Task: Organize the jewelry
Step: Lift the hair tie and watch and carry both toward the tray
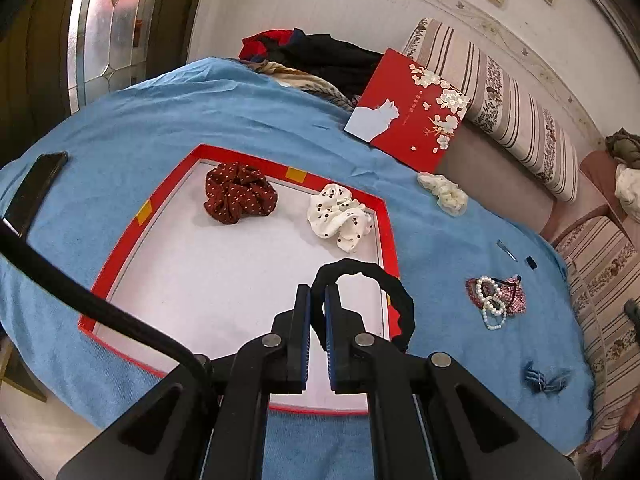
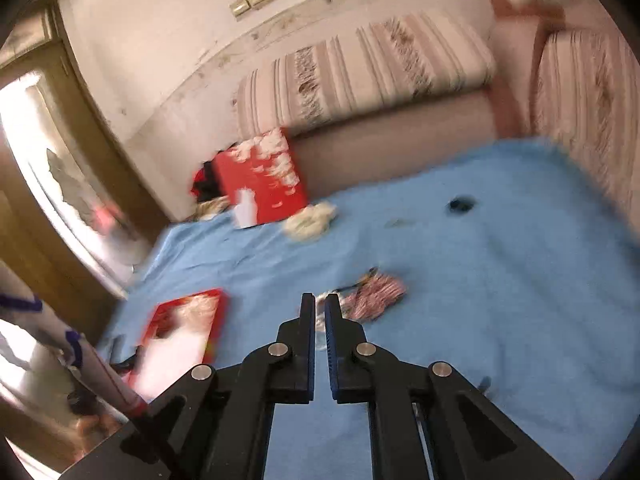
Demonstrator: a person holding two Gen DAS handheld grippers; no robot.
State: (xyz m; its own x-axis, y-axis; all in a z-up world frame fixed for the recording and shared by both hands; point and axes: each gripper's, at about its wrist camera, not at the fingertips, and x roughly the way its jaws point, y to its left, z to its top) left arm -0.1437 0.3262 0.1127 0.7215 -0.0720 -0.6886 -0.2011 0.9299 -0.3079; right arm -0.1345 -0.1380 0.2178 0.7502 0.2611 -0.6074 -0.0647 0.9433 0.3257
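Note:
In the left wrist view a red-rimmed white tray (image 1: 132, 236) lies on a blue cloth (image 1: 224, 120). In it are a dark red dotted scrunchie (image 1: 238, 194) and a white dotted scrunchie (image 1: 340, 216). My left gripper (image 1: 318, 296) is shut on a black hair band (image 1: 384, 288), held over the tray's right side. A pearl bracelet (image 1: 492, 302) lies on a pink checked scrunchie (image 1: 514, 294) to the right. The right wrist view is blurred; my right gripper (image 2: 320, 306) is shut with nothing seen between its fingers, just short of the pink scrunchie (image 2: 378, 292).
A cream scrunchie (image 1: 444, 192), a blue bow (image 1: 544, 376) and small dark clips (image 1: 520, 258) lie on the cloth. The red box lid (image 1: 408, 116) leans on a striped sofa (image 1: 516, 120). A phone (image 1: 36, 184) lies at far left. Clothes (image 1: 320, 56) are piled behind.

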